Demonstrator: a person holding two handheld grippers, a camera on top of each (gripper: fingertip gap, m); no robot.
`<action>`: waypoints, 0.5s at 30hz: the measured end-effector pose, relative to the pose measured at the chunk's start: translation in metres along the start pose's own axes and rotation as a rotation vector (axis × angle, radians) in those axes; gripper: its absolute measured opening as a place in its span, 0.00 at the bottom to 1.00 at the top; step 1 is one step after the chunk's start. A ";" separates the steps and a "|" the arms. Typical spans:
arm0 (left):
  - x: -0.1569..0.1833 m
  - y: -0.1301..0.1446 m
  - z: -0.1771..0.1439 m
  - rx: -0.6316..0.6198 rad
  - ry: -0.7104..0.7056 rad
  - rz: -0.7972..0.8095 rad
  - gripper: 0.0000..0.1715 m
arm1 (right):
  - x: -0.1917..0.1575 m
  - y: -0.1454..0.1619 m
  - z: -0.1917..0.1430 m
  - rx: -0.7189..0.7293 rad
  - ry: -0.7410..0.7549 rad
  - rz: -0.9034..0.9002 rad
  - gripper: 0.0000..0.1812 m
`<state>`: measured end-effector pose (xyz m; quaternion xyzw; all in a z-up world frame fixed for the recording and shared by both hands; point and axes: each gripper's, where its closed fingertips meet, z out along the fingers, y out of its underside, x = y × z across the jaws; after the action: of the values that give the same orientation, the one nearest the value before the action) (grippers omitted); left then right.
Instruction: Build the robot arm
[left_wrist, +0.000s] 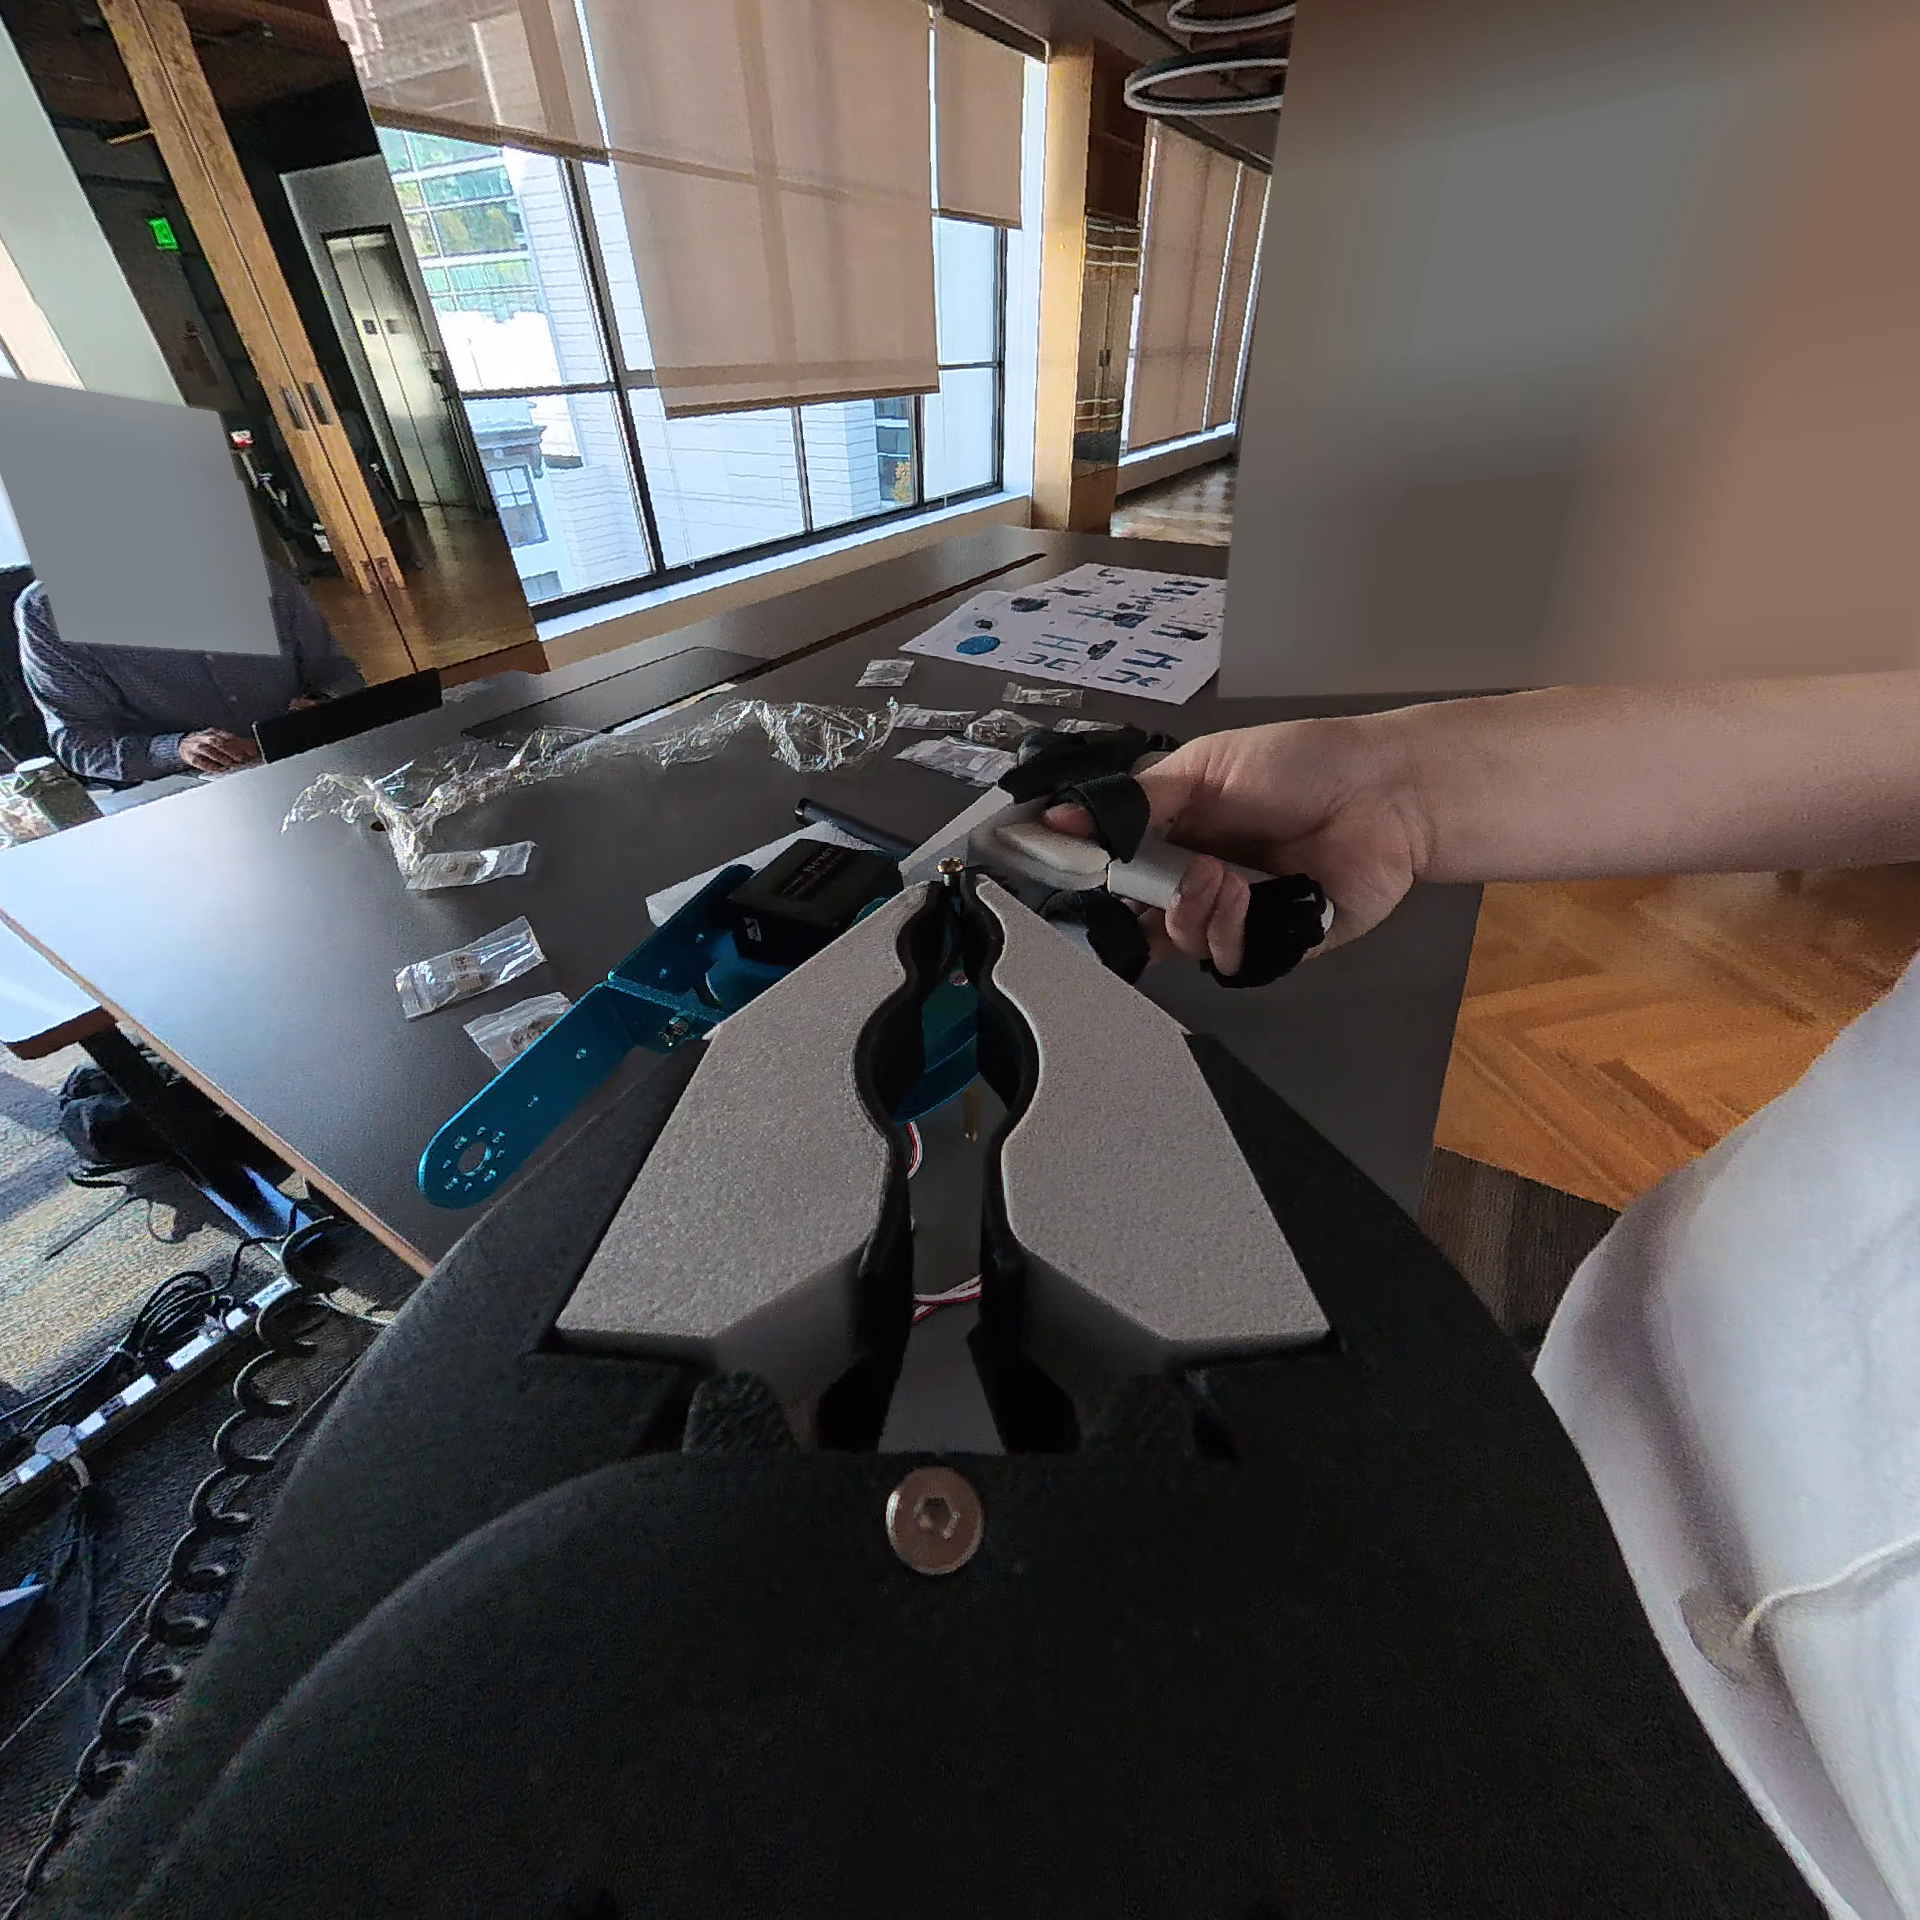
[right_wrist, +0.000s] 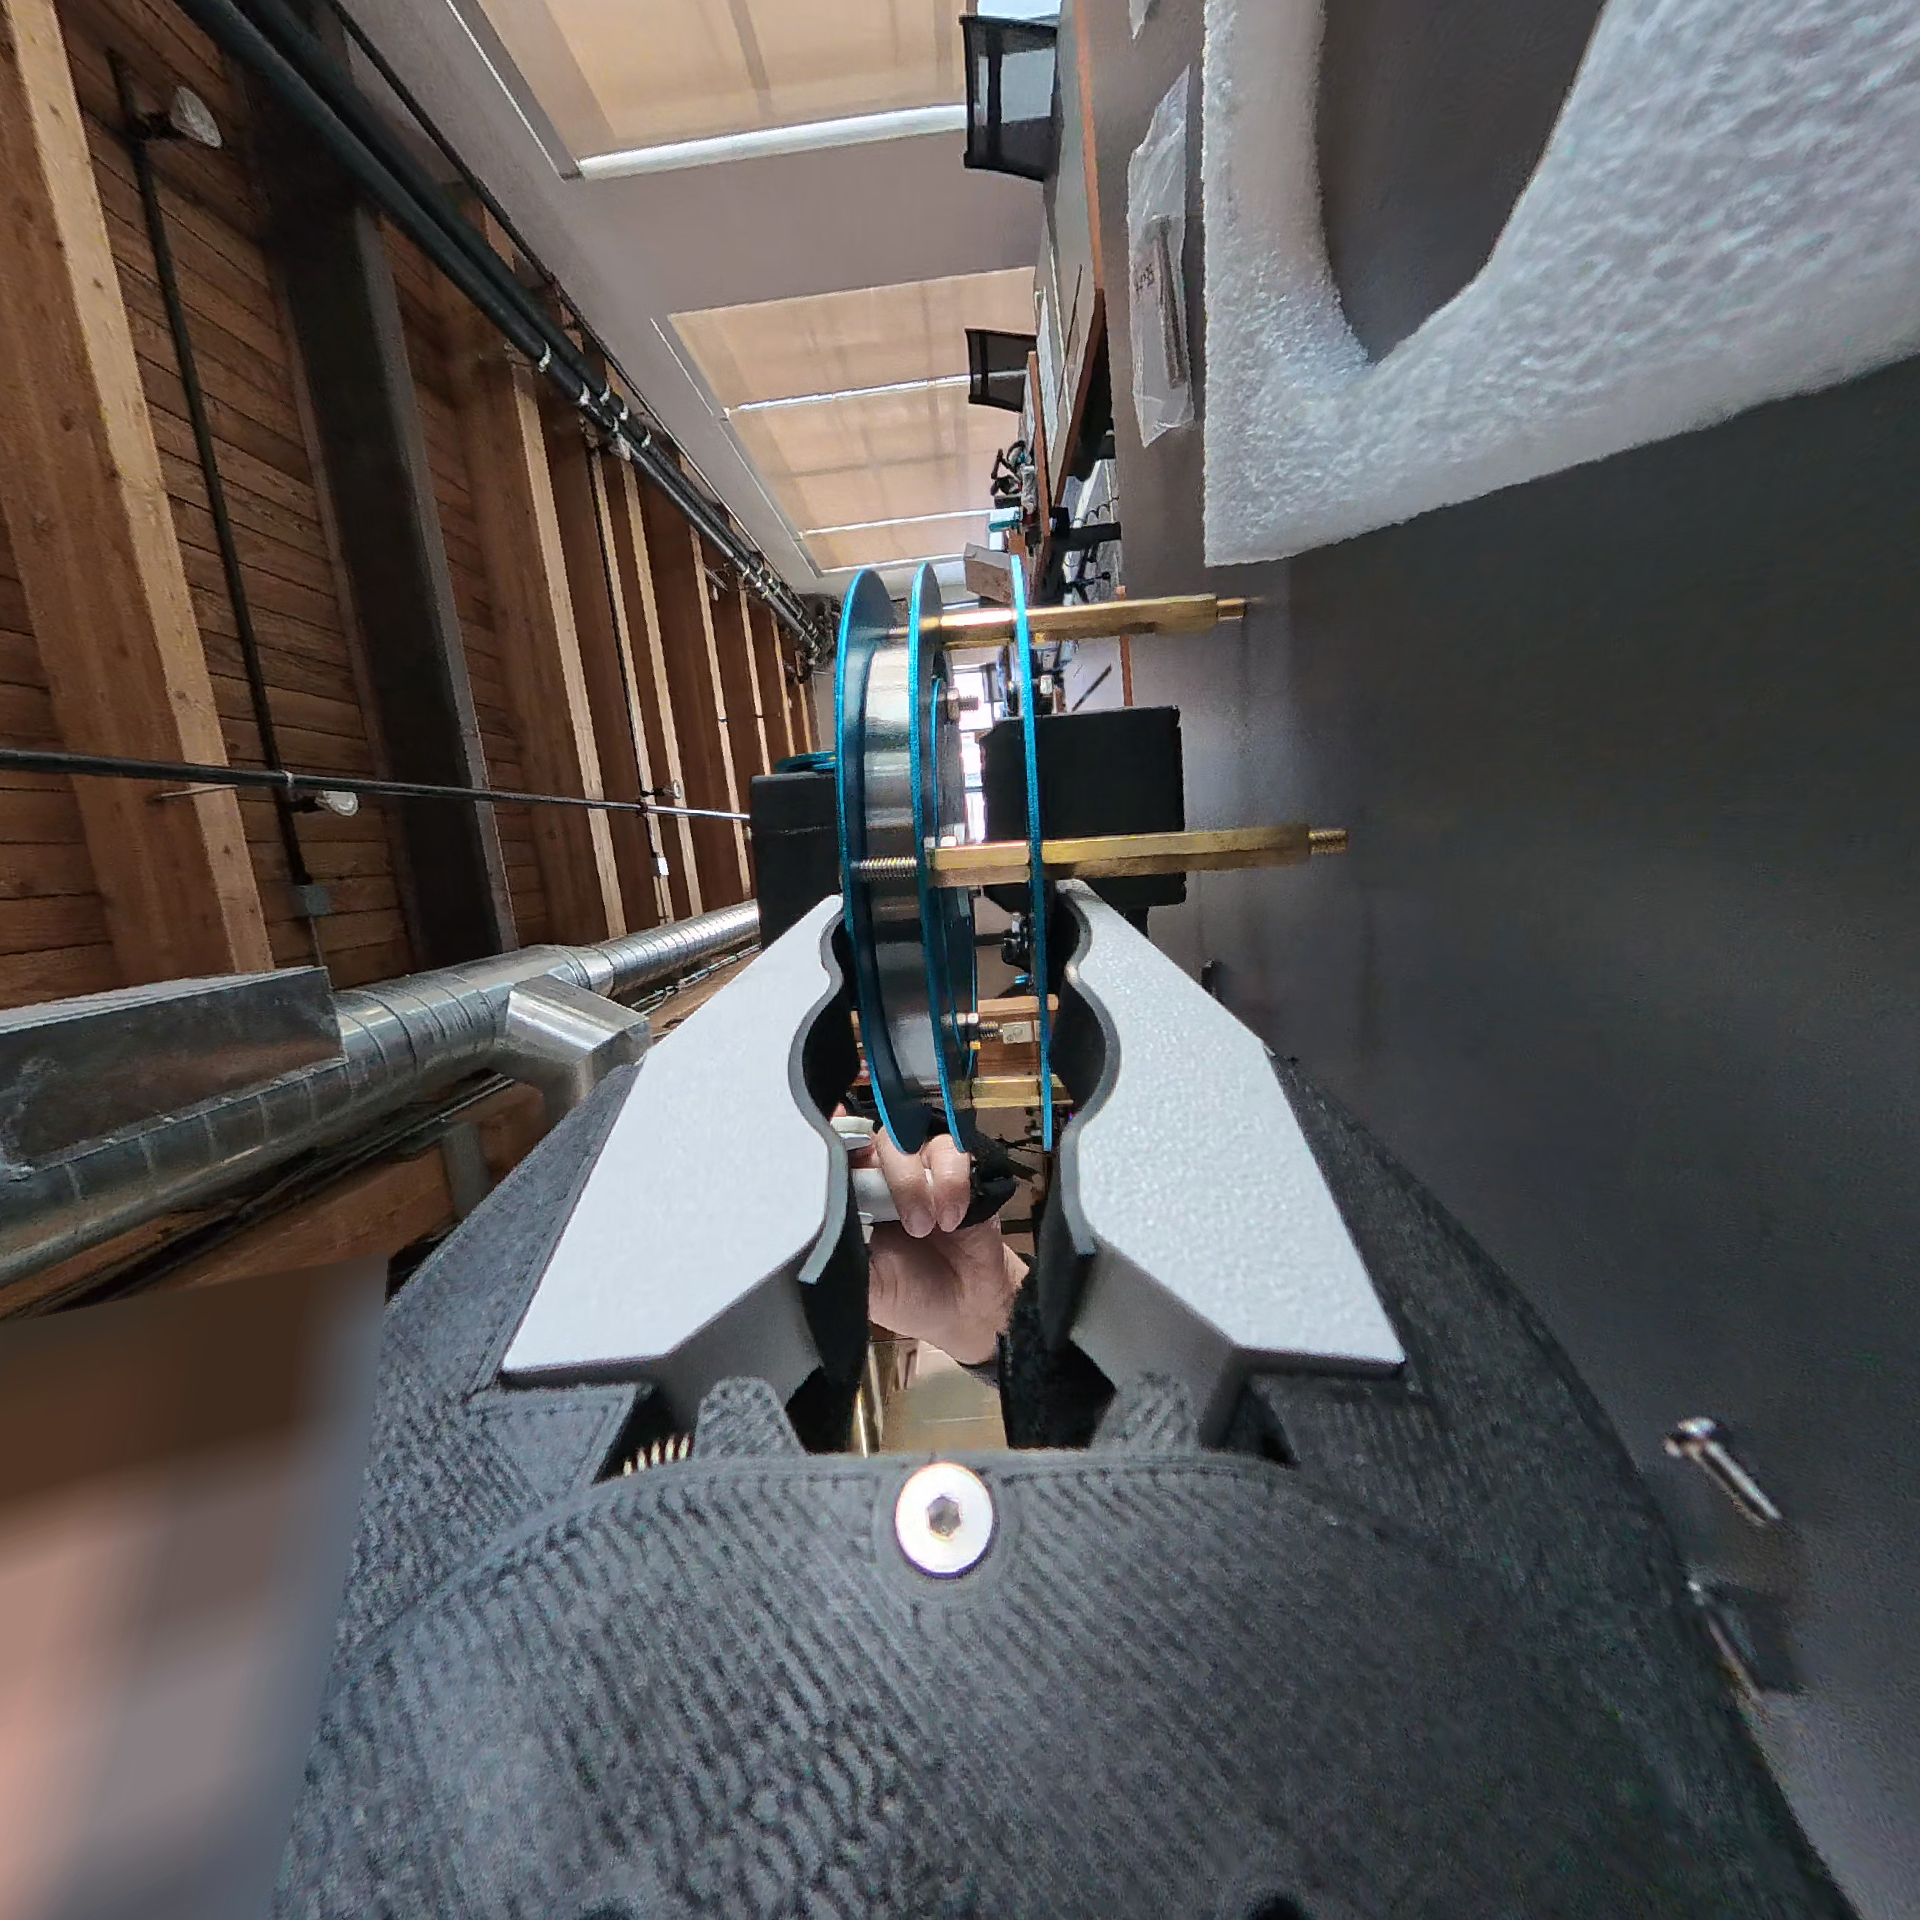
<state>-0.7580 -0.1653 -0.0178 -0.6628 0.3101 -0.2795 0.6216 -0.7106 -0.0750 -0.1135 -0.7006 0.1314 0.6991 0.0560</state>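
Pinching a small screw (left_wrist: 949, 865) between its grey fingertips, the left gripper (left_wrist: 954, 883) stands nearly closed over the dark grey table (left_wrist: 260, 935); the screw's rounded head pokes out just above the tips. Below and beyond the fingers lies a blue anodised metal bracket assembly (left_wrist: 582, 1060) carrying a black box-shaped servo (left_wrist: 821, 883) whose label bears pale writing. A brass standoff (left_wrist: 972, 1117) shows through the gap between the fingers.

To the right, a bare hand (left_wrist: 1278, 831) with black finger straps holds a white handle close to the assembly. Crumpled clear plastic film (left_wrist: 582, 758) and small clear bags of parts (left_wrist: 468, 966) lie scattered on the left and far side, and a white printed sheet with blue and black figures (left_wrist: 1081, 634) rests at the far right of the table.

The right gripper (right_wrist: 951, 925), its view rolled sideways, has its fingers set moderately wide around the blue round plates (right_wrist: 894, 831) of the same assembly, seemingly gripping them, though contact is hard to judge. Brass spacer rods (right_wrist: 1164, 847) run from the plates to the table surface. White foam packing (right_wrist: 1558, 312) lies beyond, and a loose silver screw (right_wrist: 1720, 1470) sits near the gripper.
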 end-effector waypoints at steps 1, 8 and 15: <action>0.001 -0.001 0.002 0.000 0.003 0.003 0.01 | 0.000 -0.001 -0.002 0.003 -0.007 0.003 0.18; 0.012 -0.011 0.017 -0.001 0.012 0.004 0.00 | -0.004 -0.012 -0.023 0.023 -0.049 -0.014 0.18; 0.029 -0.018 0.034 -0.012 0.024 0.015 0.00 | -0.025 -0.023 -0.050 0.041 -0.115 -0.026 0.18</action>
<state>-0.7124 -0.1644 -0.0025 -0.6608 0.3243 -0.2810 0.6158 -0.6556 -0.0634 -0.0904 -0.6596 0.1332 0.7346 0.0867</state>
